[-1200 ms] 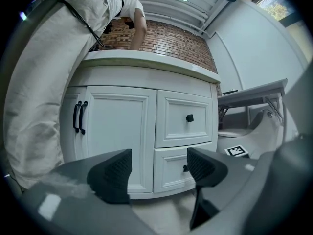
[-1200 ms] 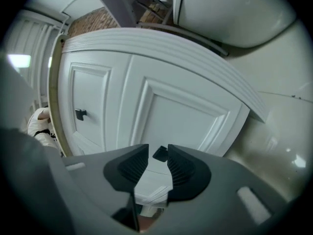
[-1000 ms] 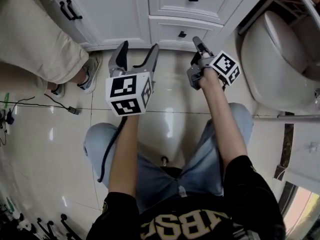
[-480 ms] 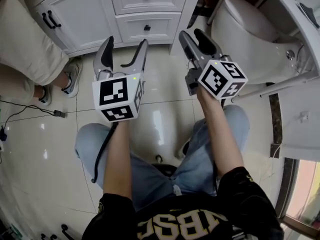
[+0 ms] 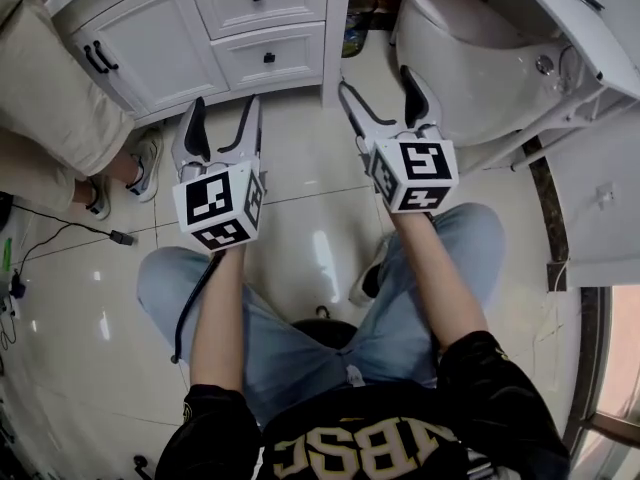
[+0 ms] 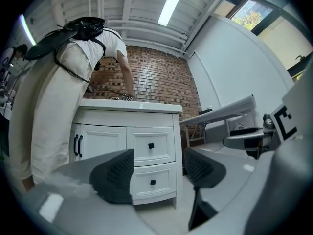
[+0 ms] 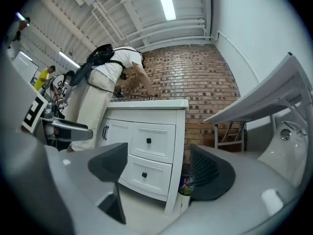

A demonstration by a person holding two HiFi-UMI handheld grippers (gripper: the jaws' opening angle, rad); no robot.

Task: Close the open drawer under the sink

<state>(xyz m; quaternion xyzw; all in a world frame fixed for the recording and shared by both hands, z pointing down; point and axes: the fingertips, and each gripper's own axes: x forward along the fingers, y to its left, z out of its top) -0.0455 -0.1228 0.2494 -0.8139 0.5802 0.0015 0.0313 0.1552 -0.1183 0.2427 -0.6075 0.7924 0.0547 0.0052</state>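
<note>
Farther from the vanity (image 5: 200,38), I hold left gripper (image 5: 222,108) open, right gripper (image 5: 377,83) opening, empty; tile floor (image 5: 300,218); gripper views alone show brick wall (image 7: 195,77)

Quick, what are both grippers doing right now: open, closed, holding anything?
Left gripper: open, nothing between its jaws.
Right gripper: jaws opening, nothing between them.

I find bare floor (image 5: 300,158) running clear up to the cabinet (image 5: 150,48) front. A standing person (image 5: 50,98) blocks the left approach. The toilet (image 5: 470,58) closes in on the right, with a bin (image 7: 185,192) between it and the cabinet.
</note>
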